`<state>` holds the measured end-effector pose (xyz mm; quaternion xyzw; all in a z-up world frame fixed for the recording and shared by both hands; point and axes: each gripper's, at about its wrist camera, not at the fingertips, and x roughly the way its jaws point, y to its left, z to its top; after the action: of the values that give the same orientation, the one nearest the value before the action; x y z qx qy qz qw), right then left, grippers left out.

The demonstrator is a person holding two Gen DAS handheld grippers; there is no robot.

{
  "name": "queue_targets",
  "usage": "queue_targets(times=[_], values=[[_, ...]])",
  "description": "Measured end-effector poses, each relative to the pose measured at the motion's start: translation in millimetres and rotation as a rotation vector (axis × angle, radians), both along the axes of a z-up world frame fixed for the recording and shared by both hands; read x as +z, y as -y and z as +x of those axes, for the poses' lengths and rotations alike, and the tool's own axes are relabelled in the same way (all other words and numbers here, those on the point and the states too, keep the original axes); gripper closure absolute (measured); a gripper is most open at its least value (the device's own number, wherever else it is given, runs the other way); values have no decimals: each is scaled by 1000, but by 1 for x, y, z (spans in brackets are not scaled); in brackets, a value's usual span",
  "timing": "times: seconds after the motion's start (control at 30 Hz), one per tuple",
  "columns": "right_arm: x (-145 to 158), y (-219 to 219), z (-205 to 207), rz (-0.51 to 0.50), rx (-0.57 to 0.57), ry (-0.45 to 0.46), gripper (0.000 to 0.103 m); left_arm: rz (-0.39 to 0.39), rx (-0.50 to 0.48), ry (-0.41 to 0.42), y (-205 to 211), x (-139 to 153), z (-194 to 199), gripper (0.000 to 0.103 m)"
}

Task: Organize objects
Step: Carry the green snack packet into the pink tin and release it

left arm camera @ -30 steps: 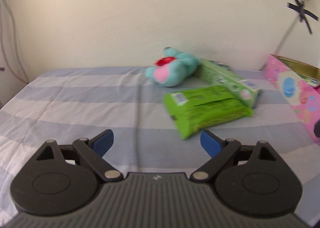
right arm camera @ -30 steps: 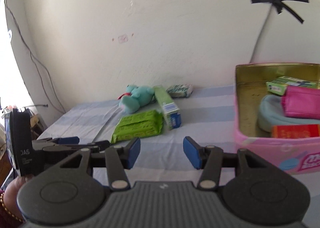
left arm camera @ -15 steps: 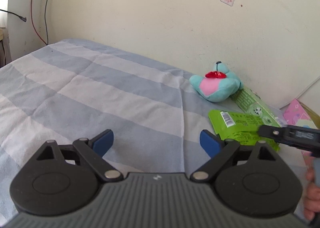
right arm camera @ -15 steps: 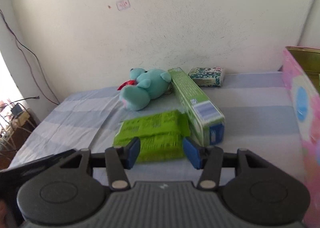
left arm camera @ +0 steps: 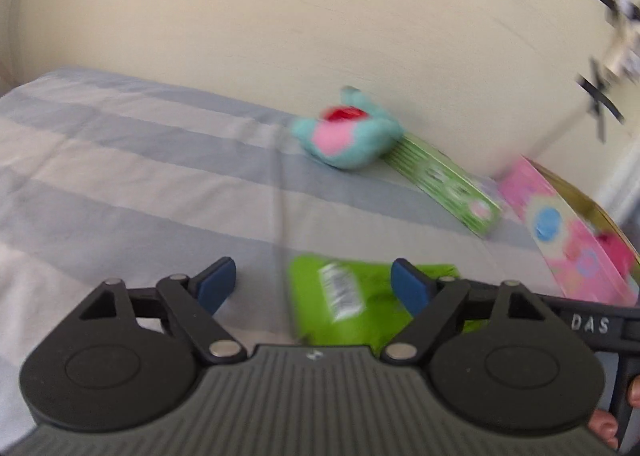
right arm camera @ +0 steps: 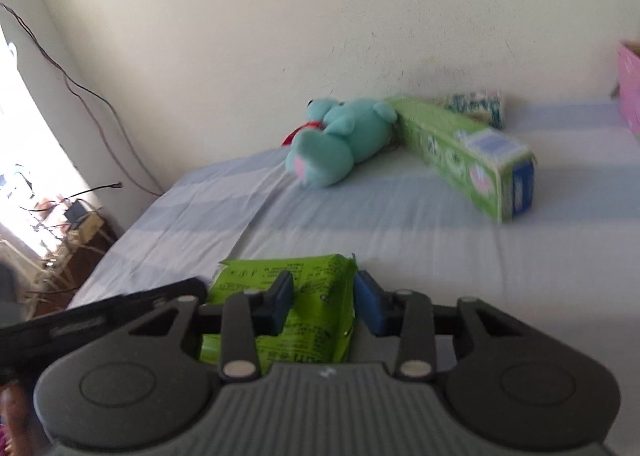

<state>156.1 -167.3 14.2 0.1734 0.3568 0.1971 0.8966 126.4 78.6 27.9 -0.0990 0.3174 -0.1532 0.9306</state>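
Observation:
A bright green wipes pack (right arm camera: pixel 304 296) lies on the striped bed sheet (right arm camera: pixel 400 248). My right gripper (right arm camera: pixel 323 302) is open, with its blue pads on either side of the pack's right end. My left gripper (left arm camera: pixel 314 284) is open and empty just above the same pack (left arm camera: pixel 344 304). A teal plush toy (right arm camera: pixel 340 143) and a long green carton (right arm camera: pixel 464 151) lie near the wall. The plush (left arm camera: pixel 348 135) and the carton (left arm camera: pixel 444 179) also show in the left wrist view.
A pink tin box (left arm camera: pixel 568 232) with a gold inside stands at the right of the bed and holds a pink item. A small patterned packet (right arm camera: pixel 476 105) lies by the wall behind the carton. Cables hang on the wall at left (right arm camera: pixel 92 103).
My right gripper has moved forward and down so its pads now straddle the green pack. My left gripper has swung right toward the pack. Both views are blurred by motion.

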Motion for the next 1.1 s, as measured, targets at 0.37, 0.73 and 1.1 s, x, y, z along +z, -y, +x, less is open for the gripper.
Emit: queue_targets(times=[0.37,0.73,1.1], values=[[11,28,-113,-64,62,88,31,-82,-98,-8,-2,13,-35,28],[6,-34,-103,-346,221,163,36,-5,-113,-79,30,7,-62,36],[50,31,-153,-333,-18,354,54,-66,-349,50,127,75,-62,37]])
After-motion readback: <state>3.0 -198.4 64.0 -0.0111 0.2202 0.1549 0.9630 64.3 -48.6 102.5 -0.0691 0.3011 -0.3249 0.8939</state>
